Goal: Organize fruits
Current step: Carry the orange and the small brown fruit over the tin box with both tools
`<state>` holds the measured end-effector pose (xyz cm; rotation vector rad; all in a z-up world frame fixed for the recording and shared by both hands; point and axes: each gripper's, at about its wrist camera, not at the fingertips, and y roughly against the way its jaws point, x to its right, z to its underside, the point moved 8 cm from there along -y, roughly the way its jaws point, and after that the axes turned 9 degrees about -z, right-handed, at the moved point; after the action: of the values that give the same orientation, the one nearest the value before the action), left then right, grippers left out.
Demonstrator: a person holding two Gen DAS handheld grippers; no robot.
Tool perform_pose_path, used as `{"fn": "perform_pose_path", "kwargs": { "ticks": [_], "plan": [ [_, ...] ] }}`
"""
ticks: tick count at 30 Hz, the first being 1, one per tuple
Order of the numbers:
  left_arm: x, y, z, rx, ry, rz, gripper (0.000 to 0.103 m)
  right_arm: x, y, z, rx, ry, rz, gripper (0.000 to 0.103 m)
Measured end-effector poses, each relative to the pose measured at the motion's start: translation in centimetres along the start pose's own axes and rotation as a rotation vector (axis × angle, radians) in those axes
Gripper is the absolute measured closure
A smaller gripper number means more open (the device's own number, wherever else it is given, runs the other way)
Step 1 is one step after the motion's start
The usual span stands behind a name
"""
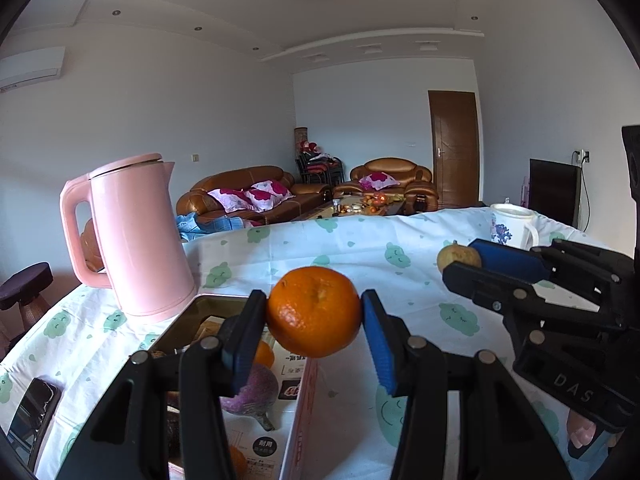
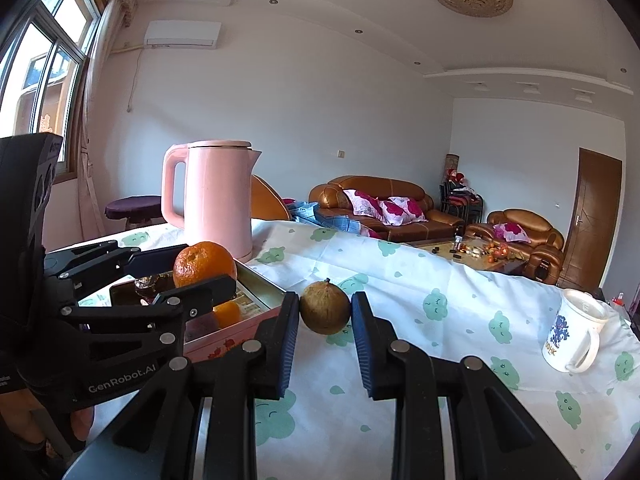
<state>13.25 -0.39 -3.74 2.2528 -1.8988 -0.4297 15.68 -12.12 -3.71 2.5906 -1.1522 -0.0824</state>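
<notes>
Living room, pale walls, leather sofas (image 2: 380, 210) and a wooden door (image 1: 454, 148) at the far end; in the foreground a table under a white cloth printed with green clouds (image 2: 440, 308). On the cloth, far left: a pink kettle (image 1: 136, 240), upright, lid on, standing just behind an open box (image 2: 256, 308) that serves as the collecting place for the fruit. Box contents, partly hidden: an orange piece of fruit, a purple round item, printed packaging; anything more cannot be made out. Far right: a white mug with a blue pattern (image 2: 576, 332), upright, well apart from the box. Near left edge of the cloth: a dark phone (image 1: 34, 412), lying flat. Left gripper (image 1: 315, 310): clenched on an orange (image 1: 314, 312), pads pressing both its sides, the fruit held clear above the right wall of the box, presumably on its way in. Right gripper (image 2: 325, 312): clasping a small brown-green round fruit (image 2: 325, 308) by its sides, just right of the box above the cloth; whether the fruit rests on the cloth or is lifted cannot be told. Judgement: both fruits are gripped at their widest part to keep them from rolling out, and the box is their likely destination.
</notes>
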Motion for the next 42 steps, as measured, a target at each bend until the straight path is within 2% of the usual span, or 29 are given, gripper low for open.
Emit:
{"fn": "perform_pose_path", "kwargs": {
  "ticks": [21,28,42],
  "plan": [
    [-6.6,0.5,0.7,-0.008,0.052,-0.107,0.053,-4.3,-2.5,-2.4,-0.006,0.061,-0.085,0.074],
    [-9.8,-0.2,1.8,-0.046,0.088,-0.155,0.053,-6.1,-3.7,-2.8,-0.012,0.075,-0.121,0.074],
    [-12.2,-1.0,2.9,-0.098,0.110,-0.185,0.053,-9.1,-6.7,-2.0,-0.073,0.081,-0.191,0.074]
  ]
}}
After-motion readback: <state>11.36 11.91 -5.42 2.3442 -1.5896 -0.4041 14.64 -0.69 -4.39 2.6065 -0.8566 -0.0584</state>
